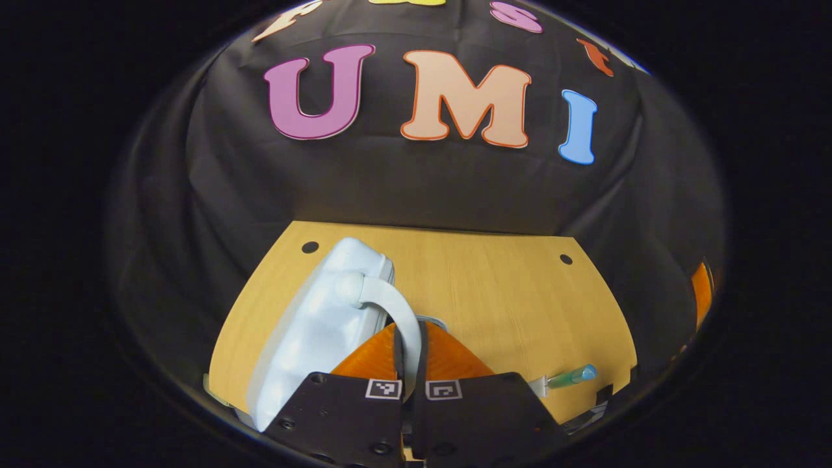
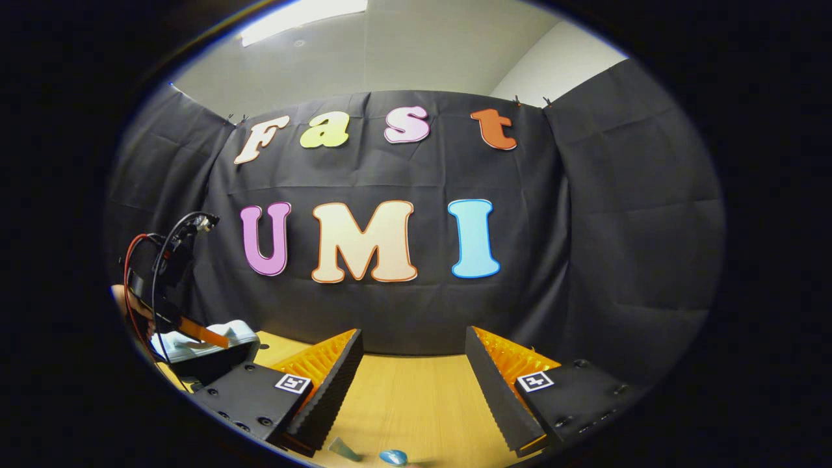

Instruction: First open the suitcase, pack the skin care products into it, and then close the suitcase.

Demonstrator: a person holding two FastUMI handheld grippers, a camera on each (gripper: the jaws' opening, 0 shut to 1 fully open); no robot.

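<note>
- Left gripper [image 1: 409,364]: fingers clenched on the white handle [image 1: 396,312] of the suitcase [image 1: 318,331].
- Suitcase: pale, lying on the near left of the wooden table [image 1: 507,305].
- Tube [image 1: 571,376]: green, on the table's near right.
- Right gripper [image 2: 413,383]: fingers spread wide, grasping nothing, above the table.
- Left gripper also seen far left in the right gripper view, by the suitcase.

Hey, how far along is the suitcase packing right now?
Early on, or near the end; I cannot tell which. The left tongs are shut on the white handle of the pale blue suitcase, whose shell looks closed. A green tube lies on the wooden table, so at least some packing appears left. The right tongs are open and hold nothing. Final closing remains.
</note>
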